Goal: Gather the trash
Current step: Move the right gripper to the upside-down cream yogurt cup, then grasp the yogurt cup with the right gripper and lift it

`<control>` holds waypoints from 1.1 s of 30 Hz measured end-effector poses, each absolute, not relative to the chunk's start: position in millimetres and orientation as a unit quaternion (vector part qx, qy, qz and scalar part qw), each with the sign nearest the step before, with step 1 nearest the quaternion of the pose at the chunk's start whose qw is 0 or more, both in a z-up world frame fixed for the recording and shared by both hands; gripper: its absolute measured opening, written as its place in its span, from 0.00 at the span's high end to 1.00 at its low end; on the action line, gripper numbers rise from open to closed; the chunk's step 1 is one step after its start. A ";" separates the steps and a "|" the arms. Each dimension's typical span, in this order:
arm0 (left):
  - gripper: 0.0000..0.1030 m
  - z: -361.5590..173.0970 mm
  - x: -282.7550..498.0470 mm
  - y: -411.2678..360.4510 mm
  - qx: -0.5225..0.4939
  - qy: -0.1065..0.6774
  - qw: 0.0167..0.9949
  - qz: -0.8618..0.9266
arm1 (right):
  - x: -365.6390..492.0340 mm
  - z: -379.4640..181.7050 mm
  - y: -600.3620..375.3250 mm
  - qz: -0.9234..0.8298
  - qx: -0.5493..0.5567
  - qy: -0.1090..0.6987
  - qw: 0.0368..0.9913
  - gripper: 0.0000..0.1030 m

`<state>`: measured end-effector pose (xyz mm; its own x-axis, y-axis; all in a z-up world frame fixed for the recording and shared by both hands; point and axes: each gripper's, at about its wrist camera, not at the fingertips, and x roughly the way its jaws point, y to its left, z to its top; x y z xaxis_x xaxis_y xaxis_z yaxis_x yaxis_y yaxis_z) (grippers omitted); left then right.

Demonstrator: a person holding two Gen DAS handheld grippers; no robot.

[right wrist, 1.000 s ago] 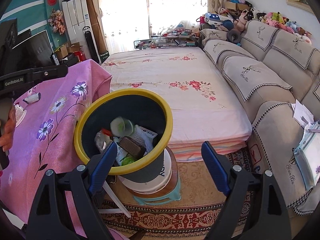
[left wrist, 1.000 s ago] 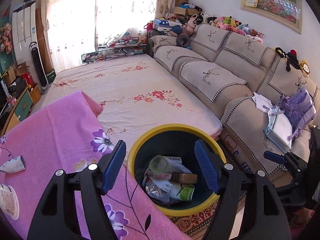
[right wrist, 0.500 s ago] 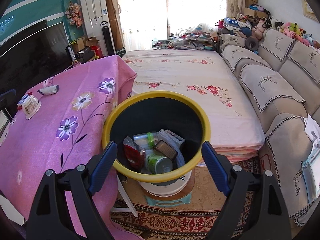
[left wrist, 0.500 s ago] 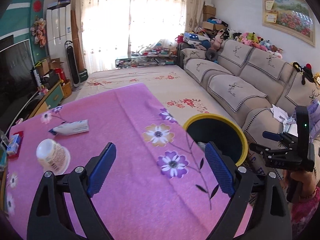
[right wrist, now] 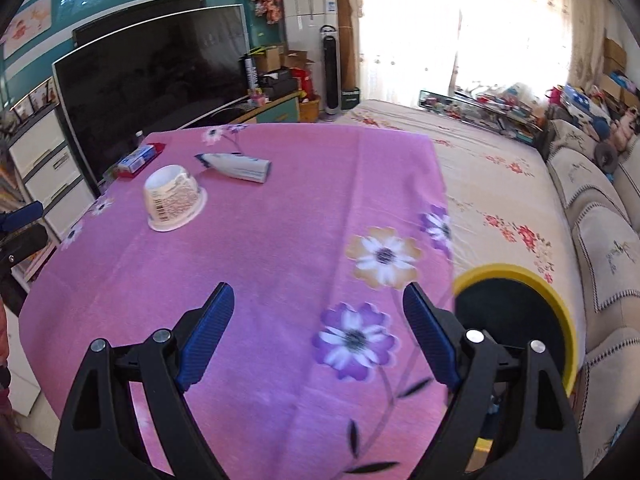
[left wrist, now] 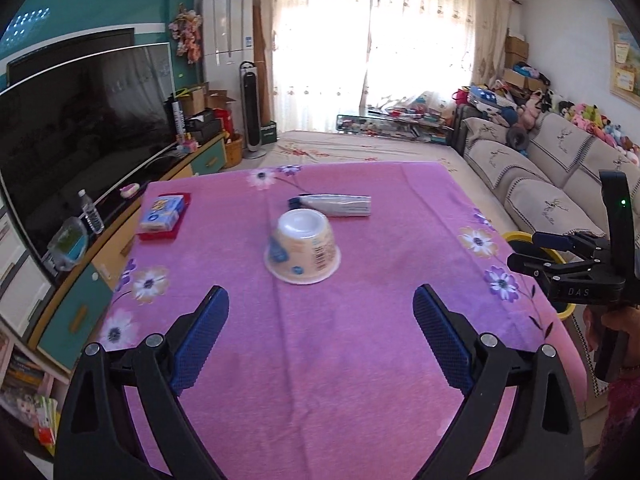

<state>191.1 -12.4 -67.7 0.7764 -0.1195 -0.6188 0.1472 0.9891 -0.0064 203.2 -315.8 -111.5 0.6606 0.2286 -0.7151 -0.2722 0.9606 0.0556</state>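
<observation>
An upturned white cup sits on the pink flowered tablecloth; it also shows in the right wrist view. A squeezed tube lies just behind it, also in the right wrist view. A blue carton on a red tray sits at the table's left. The yellow-rimmed bin stands off the table's right edge. My left gripper is open and empty, a short way before the cup. My right gripper is open and empty over the table's right part, and it shows in the left wrist view.
A large TV on a teal cabinet stands left of the table. A flowered mat lies beyond the table. A beige sofa runs along the right.
Both grippers have swung left, away from the bin and over the table. The cup and tube have come into the middle of both views. Both stay open.
</observation>
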 end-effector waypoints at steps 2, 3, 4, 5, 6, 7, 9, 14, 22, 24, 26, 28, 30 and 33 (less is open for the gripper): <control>0.11 -70.4 188.9 16.3 0.011 0.328 0.943 -0.050 | 211.5 -112.3 -278.5 0.168 -0.048 0.391 0.904 0.21; 0.10 -70.8 189.3 25.6 0.006 0.329 0.944 -0.041 | 215.6 -111.7 -261.1 0.182 -0.057 0.392 0.900 0.21; 0.10 -71.7 188.1 36.2 0.001 0.329 0.944 -0.032 | 219.2 -112.6 -243.9 0.197 -0.064 0.393 0.896 0.21; 0.10 -73.2 186.2 48.9 -0.005 0.329 0.944 -0.023 | 223.2 -113.2 -228.3 0.208 -0.069 0.393 0.893 0.21; 0.10 -74.4 184.7 57.4 -0.010 0.329 0.944 -0.014 | 227.2 -114.3 -213.9 0.219 -0.073 0.394 0.890 0.21; 0.10 -76.0 182.5 67.2 -0.015 0.330 0.944 -0.006 | 231.1 -115.3 -201.7 0.228 -0.074 0.394 0.887 0.21; 0.10 -79.5 178.9 83.6 -0.026 0.330 0.944 0.005 | 240.2 -117.7 -182.1 0.243 -0.071 0.394 0.883 0.21; 0.10 -85.8 170.9 108.7 -0.042 0.330 0.943 0.019 | 270.8 -121.7 -144.2 0.250 -0.072 0.397 0.880 0.20; 0.10 -85.7 166.7 106.6 -0.046 0.330 0.943 0.010 | 318.6 -142.8 -112.3 0.233 -0.085 0.424 0.871 0.17; 0.10 -83.2 166.8 101.3 -0.043 0.331 0.943 0.008 | 326.9 -149.2 -109.0 0.231 -0.081 0.435 0.867 0.17; 0.10 -82.8 167.0 98.8 -0.043 0.331 0.943 0.006 | 331.6 -153.5 -106.3 0.230 -0.080 0.440 0.864 0.17; 0.10 -83.4 167.5 97.1 -0.042 0.333 0.942 0.006 | 334.7 -157.5 -104.6 0.229 -0.085 0.444 0.862 0.17; 0.10 -83.9 168.0 95.6 -0.042 0.334 0.942 0.005 | 336.3 -161.3 -102.0 0.229 -0.088 0.448 0.860 0.20; 0.10 -84.3 168.1 92.8 -0.041 0.336 0.941 0.006 | 335.3 -162.4 -104.2 0.222 -0.095 0.449 0.860 0.25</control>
<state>168.1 92.8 -84.3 0.7741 -0.0173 -0.6329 -0.0383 0.9965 -0.0742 335.3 -104.2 -162.4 0.4974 0.2965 -0.8153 -0.4680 0.8830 0.0356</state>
